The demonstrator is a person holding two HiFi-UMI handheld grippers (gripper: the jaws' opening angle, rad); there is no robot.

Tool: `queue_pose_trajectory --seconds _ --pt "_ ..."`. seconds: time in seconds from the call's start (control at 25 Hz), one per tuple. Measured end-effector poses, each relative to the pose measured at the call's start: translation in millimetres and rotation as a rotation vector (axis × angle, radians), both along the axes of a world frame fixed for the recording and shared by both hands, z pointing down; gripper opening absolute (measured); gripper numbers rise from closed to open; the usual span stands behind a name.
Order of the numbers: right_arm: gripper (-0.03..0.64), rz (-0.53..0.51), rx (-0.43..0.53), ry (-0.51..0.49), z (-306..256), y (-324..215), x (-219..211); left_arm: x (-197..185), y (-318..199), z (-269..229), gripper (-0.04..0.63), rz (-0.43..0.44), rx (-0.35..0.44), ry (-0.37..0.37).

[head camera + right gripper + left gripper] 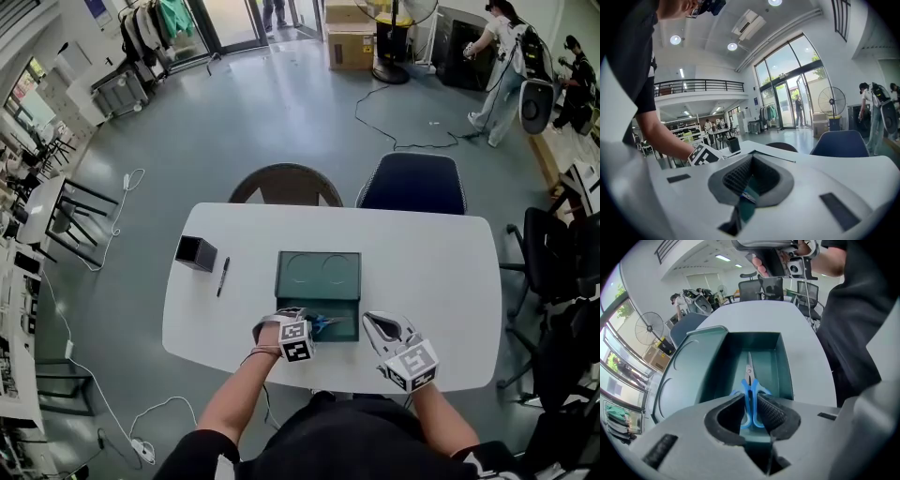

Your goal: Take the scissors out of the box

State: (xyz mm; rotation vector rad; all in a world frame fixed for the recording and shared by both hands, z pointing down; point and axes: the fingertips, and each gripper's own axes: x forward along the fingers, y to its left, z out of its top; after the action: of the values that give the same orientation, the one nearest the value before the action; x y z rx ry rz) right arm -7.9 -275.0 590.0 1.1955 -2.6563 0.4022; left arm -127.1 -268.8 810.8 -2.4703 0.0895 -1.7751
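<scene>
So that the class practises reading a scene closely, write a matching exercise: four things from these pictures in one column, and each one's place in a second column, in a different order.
Column A
1 scissors
2 pen
3 black cup
4 blue chair

Column B
a on the floor, beyond the table
b in the box, between the left gripper's jaws
c lying on the table, between cup and box
d standing on the table, left of the pen in the head view

Pairs: 1-b, 2-c, 3-d, 4-a
</scene>
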Motion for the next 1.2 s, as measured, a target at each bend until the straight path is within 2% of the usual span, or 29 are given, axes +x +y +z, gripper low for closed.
queue_pose_trajectory --seconds 0.24,0.52,0.8,1.0,1.2 --pt "0.006 -0.005 0.014 -0.002 -5.5 -2.9 -4.0 3.3 -0.8 -31.5 0.095 -0.055 0.053 0.096" --pt "0.006 0.007 0.037 -0.002 -12.9 -7.9 -2.2 1.4 -5.4 -74.4 0.095 -0.202 0.128 0.269" --pt "0.006 0.025 0.057 0.0 -20.2 -16.0 1.3 -2.7 -10.2 -112.4 0.095 -0.304 0.215 0.38" --pt "0.006 0.024 0.077 -0.001 -25.7 -21.1 -1.7 -8.8 -16.8 -144.9 0.095 -0.424 0.274 0.51" --pt "0.006 0.012 0.09 0.0 -31.8 -21.9 -7.3 -21.6 -24.6 -181.6 0.095 -0.575 0.331 0.681"
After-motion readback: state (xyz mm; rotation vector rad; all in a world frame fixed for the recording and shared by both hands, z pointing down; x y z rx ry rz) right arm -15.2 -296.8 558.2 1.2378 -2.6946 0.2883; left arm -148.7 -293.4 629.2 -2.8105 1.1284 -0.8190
